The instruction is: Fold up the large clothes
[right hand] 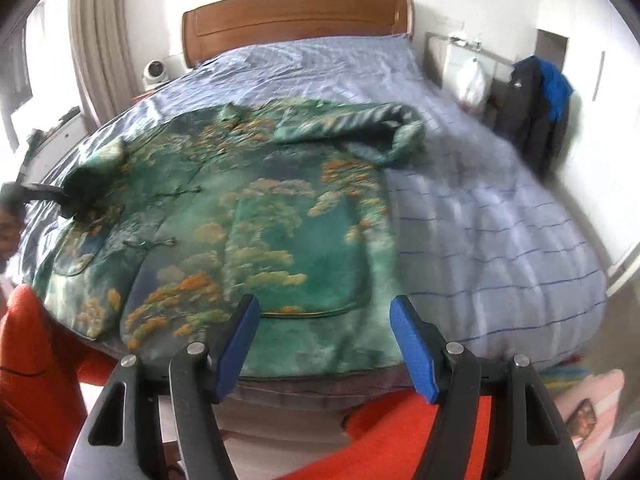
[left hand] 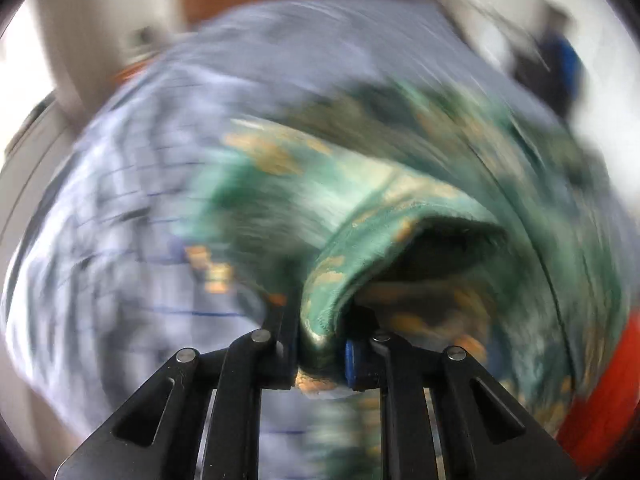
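A large green jacket (right hand: 256,208) with orange and cream cloud print lies spread on the bed, front side up, one sleeve (right hand: 360,128) folded across its top. My left gripper (left hand: 320,344) is shut on a sleeve cuff (left hand: 360,248) of the jacket; this view is heavily blurred. In the right wrist view the left gripper (right hand: 60,196) shows at the jacket's left edge, holding fabric. My right gripper (right hand: 326,320) is open and empty, above the jacket's near hem.
The bed has a blue checked cover (right hand: 480,208) and a wooden headboard (right hand: 296,16). Dark and blue clothes (right hand: 536,104) hang at the right. The person's orange garment (right hand: 36,360) is at the near edge. A round white device (right hand: 156,72) stands left of the bed.
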